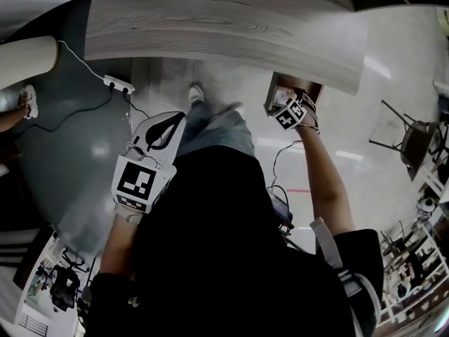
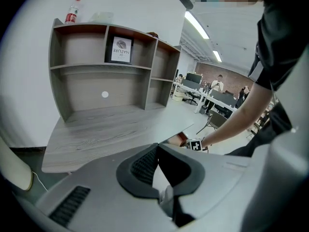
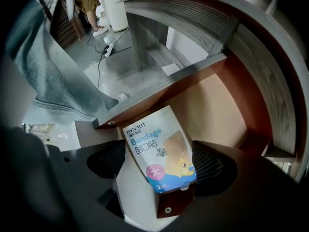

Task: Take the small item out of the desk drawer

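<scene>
A small white and blue bandage packet (image 3: 157, 149) lies face-up in the open desk drawer (image 3: 212, 110), its lower end over a brown fitting with a screw. My right gripper (image 3: 159, 161) reaches into that drawer, its jaws standing wide on either side of the packet, and the ribbed pads (image 3: 113, 158) do not visibly press on it. In the head view the right gripper (image 1: 287, 107) is at the drawer (image 1: 277, 90) under the grey desk top (image 1: 210, 27). My left gripper (image 1: 160, 135) hangs by my left thigh, shut and empty, its tips meeting (image 2: 157, 146).
A shelf hutch (image 2: 106, 66) stands on the desk with a framed print (image 2: 120, 50) and a bottle (image 2: 72, 11) on top. A power strip (image 1: 118, 84) with its cable lies on the floor to the left. A chair (image 1: 414, 142) stands to the right.
</scene>
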`<state>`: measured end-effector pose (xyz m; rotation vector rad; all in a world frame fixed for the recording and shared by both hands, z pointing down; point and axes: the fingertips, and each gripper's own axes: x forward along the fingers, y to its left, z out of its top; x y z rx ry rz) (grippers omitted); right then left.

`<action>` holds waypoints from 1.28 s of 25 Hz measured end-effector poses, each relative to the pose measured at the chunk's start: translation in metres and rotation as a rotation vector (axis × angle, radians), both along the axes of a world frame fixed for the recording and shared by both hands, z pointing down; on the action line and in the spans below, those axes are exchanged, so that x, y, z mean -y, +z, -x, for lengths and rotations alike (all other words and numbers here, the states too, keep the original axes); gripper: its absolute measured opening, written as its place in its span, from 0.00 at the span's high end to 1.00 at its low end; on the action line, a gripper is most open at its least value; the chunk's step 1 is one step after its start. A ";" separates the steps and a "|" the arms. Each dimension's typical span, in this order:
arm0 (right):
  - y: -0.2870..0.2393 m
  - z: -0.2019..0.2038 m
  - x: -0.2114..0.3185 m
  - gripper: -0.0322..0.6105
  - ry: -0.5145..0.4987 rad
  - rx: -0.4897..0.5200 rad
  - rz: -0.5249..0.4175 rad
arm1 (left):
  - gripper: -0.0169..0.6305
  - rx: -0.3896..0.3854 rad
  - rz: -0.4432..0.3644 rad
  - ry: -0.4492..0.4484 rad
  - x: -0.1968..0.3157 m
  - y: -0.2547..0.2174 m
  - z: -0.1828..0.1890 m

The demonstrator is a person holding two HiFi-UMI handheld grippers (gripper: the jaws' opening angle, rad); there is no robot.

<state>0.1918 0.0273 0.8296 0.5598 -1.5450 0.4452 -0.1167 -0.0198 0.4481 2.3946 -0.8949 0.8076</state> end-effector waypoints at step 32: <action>0.011 -0.005 0.006 0.29 -0.026 -0.090 0.062 | 0.96 -0.010 0.022 -0.042 -0.005 0.007 0.011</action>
